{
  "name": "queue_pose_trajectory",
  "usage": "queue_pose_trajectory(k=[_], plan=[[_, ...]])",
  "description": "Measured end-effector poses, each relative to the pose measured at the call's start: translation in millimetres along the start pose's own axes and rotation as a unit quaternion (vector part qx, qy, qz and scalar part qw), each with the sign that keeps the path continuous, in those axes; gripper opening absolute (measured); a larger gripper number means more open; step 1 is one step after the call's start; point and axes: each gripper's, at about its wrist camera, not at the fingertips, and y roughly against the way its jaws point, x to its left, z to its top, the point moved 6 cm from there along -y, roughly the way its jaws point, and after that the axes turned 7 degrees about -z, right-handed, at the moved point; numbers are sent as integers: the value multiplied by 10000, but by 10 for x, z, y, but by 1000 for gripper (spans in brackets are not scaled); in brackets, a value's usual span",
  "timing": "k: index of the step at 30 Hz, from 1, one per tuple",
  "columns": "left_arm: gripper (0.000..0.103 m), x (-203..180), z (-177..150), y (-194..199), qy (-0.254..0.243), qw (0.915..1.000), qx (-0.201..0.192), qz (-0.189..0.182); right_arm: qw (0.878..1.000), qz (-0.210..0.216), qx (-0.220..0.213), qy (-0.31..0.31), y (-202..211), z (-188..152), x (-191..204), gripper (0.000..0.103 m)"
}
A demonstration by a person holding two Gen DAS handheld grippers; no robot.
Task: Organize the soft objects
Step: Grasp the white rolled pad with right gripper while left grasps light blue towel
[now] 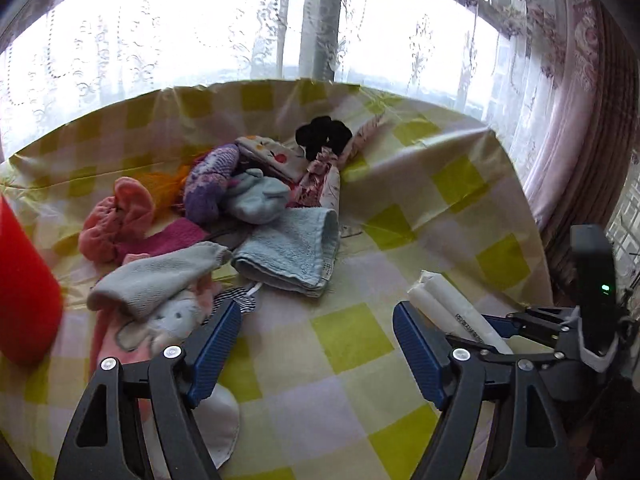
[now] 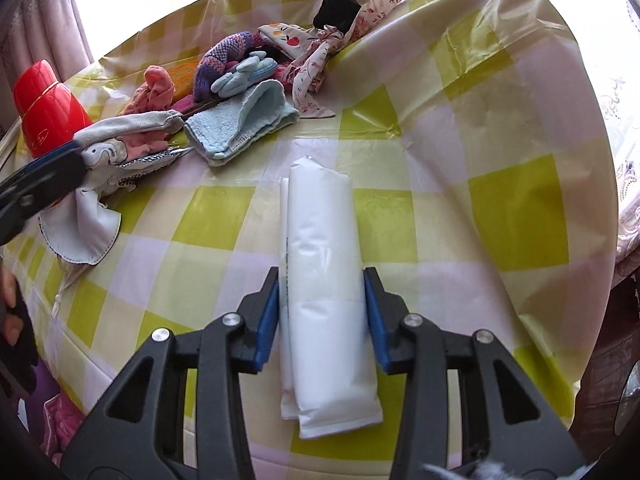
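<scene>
A pile of soft things lies on the checked tablecloth (image 1: 344,340): a folded light-blue towel (image 1: 292,252), a grey sock (image 1: 160,276), a purple knitted piece (image 1: 212,184), pink cloth (image 1: 116,220) and a black scrunchie (image 1: 322,134). My left gripper (image 1: 318,336) is open and empty, just in front of the pile. My right gripper (image 2: 322,312) has its blue pads against both sides of a white rolled plastic pack (image 2: 324,264) lying on the table; the pack also shows in the left wrist view (image 1: 452,312).
A red plastic container (image 2: 48,108) stands at the left edge, beside the pile. A white face mask (image 2: 80,232) lies near the left gripper. Curtains and a window (image 1: 240,20) stand behind the table. The tablecloth (image 2: 500,160) runs to the right.
</scene>
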Motion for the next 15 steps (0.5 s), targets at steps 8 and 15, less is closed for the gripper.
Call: queue_pose_trajectory(k=[8,15], plan=[[64,-5,319,-1141,-541,9910,871,861,9999,67,-148,-37,56,-45,-9,45],[8,22,393,-693,173,9991,272,-282,9996,154,-246,-47,63,-53,-21,45]])
